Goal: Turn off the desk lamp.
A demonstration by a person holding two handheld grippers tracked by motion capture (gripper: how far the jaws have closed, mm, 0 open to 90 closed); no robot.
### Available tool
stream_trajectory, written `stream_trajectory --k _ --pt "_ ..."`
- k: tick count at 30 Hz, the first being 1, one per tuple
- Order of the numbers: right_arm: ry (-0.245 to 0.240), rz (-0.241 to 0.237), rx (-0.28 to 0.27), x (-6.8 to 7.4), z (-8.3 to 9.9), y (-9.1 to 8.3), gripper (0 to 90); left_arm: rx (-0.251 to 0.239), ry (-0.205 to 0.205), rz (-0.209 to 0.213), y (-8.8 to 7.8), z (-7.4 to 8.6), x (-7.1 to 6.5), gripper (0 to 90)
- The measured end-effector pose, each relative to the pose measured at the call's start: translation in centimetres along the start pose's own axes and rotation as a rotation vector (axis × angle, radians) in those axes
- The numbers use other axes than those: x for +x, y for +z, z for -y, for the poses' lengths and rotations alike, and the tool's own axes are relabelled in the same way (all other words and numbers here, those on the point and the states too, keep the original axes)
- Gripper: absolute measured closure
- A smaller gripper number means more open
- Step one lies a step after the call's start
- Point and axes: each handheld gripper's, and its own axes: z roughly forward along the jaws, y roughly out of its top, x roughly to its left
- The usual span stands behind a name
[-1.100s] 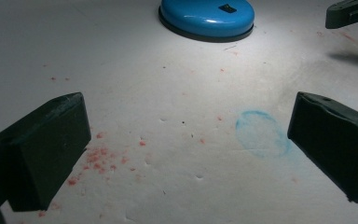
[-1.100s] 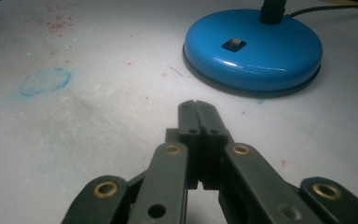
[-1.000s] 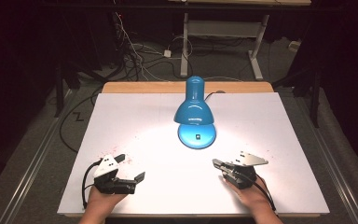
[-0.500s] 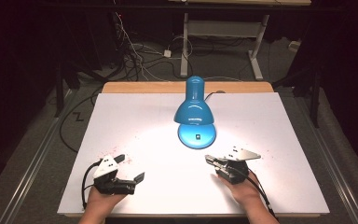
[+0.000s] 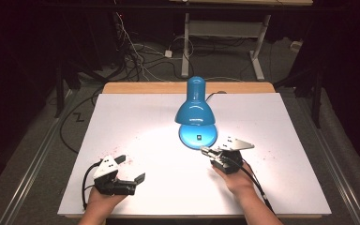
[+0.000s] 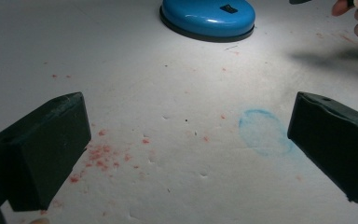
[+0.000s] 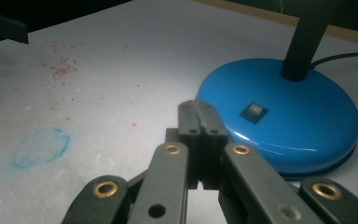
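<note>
Right gripper (image 5: 205, 150) is the one doing the work: its jaws are pressed fully together with nothing between them, and the closed tip sits right at the near edge of the blue desk lamp (image 5: 195, 112). Largest thing ahead of it is the white table (image 5: 140, 122), lit up bright because the lamp is on. Just past the tip is the lamp's round blue base (image 7: 279, 116), with the black flexible neck (image 7: 307, 32) rising behind that. Smallest bit is the rocker switch (image 7: 253, 112) on top of the base, a short way forward of the tip and slightly to its right in the right gripper view.

My read: the approach is basically done, and the closed jaws look set up to poke the switch. The press itself isn't done yet, since the tip isn't on the switch.

Left gripper (image 5: 129, 183) is well apart, off to the side near the front edge, jaws spread wide and holding nothing. Some red specks (image 6: 98, 156) and a faint blue ring mark (image 6: 263, 133) lie on the table under it.
</note>
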Motion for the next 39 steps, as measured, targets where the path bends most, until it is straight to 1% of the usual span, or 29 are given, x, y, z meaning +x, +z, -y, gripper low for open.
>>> stream_trajectory --k 1,4,10,18,32,34,39 --pt "0.001 0.004 0.001 -0.2 -0.2 0.4 90.0 0.0 0.0 0.001 0.0 0.0 0.0 0.0" --pt "0.003 0.008 0.003 -0.4 -0.4 0.8 90.0 0.004 -0.001 0.005 0.0 0.0 0.0 0.0" --pt "0.014 0.021 0.026 -1.3 -0.9 2.0 90.0 -0.001 -0.002 0.007 -0.1 0.0 0.1 0.0" --pt "0.034 0.033 0.048 -2.4 -0.8 3.7 90.0 0.001 -0.001 0.009 0.0 0.0 0.1 0.0" --pt "0.058 0.041 0.055 -3.7 -1.4 4.9 90.0 0.0 -0.001 0.012 0.0 0.0 0.1 0.0" --pt "0.07 0.045 0.061 -3.9 -1.5 5.0 90.0 0.0 -0.001 0.013 0.0 0.0 0.1 0.0" --pt "0.081 0.046 0.074 -4.3 -1.5 5.5 90.0 0.002 -0.001 0.016 0.1 0.0 0.1 0.0"
